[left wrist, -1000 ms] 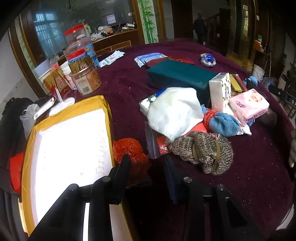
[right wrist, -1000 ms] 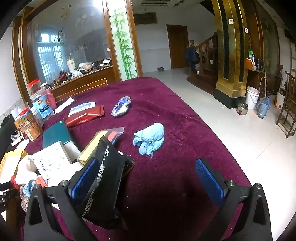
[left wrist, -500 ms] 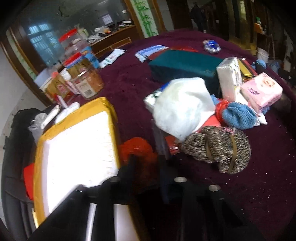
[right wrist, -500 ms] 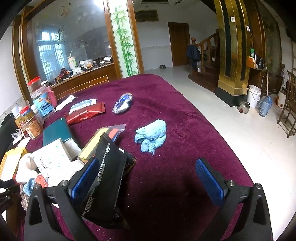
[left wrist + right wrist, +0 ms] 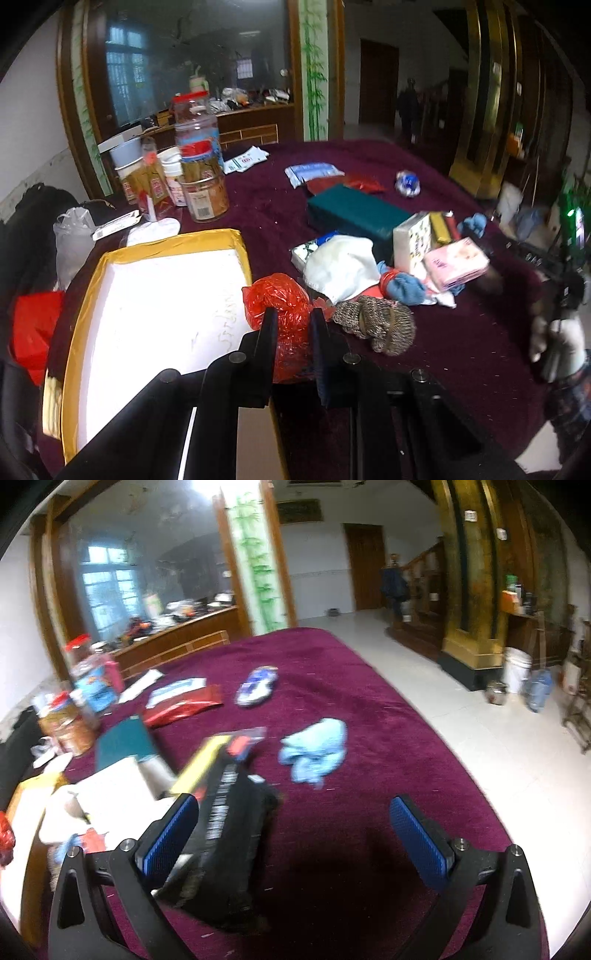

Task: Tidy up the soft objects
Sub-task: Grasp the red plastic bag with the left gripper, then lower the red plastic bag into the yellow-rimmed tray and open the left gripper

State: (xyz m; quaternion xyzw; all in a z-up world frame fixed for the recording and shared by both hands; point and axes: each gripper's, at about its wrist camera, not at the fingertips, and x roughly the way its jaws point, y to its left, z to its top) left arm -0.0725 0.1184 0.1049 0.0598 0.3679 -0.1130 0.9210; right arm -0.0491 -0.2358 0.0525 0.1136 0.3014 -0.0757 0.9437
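Observation:
My left gripper (image 5: 291,325) is shut on a crumpled red plastic bag (image 5: 275,301), held just above the maroon tablecloth beside the yellow-rimmed white box (image 5: 236,243). To its right lie a brown knitted bundle (image 5: 380,325), a white cloth (image 5: 340,267), a blue knitted piece (image 5: 406,290) and a pink tissue pack (image 5: 456,266). In the right wrist view my right gripper (image 5: 295,830) stands open over the cloth, with a black pouch (image 5: 225,834) against its left finger. A light blue cloth (image 5: 314,747) lies further out.
Jars with red lids (image 5: 197,147) stand at the back left. A dark green box (image 5: 354,216), a white tissue box (image 5: 412,243) and packets crowd the middle. A gloved hand (image 5: 557,347) shows at the right edge. The table edge and tiled floor (image 5: 480,738) lie to the right.
The left gripper closed on the red bag and lifted it off the cloth, and its view tilted upward. The right gripper stayed open in the same place.

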